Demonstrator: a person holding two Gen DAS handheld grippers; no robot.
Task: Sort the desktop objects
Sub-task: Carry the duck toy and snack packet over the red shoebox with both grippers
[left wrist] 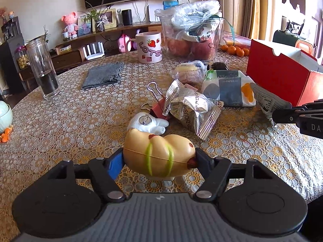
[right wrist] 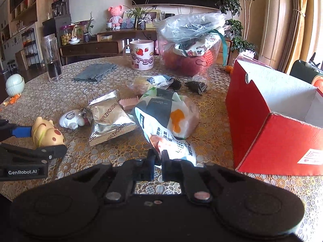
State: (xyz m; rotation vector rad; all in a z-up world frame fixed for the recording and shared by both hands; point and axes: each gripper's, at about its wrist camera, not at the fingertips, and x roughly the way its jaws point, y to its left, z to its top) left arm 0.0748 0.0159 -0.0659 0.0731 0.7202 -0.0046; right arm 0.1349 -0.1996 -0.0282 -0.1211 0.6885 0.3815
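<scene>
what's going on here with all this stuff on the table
A person is sorting table clutter with a handheld gripper in each hand. The left gripper is clamped on a yellow toy at the near edge of the table. The right gripper has pinched the corner of a white snack packet, right beside an open red box. Foil snack bags, a binder clip, a mug and a glass jar sit untouched on the table.
</scene>
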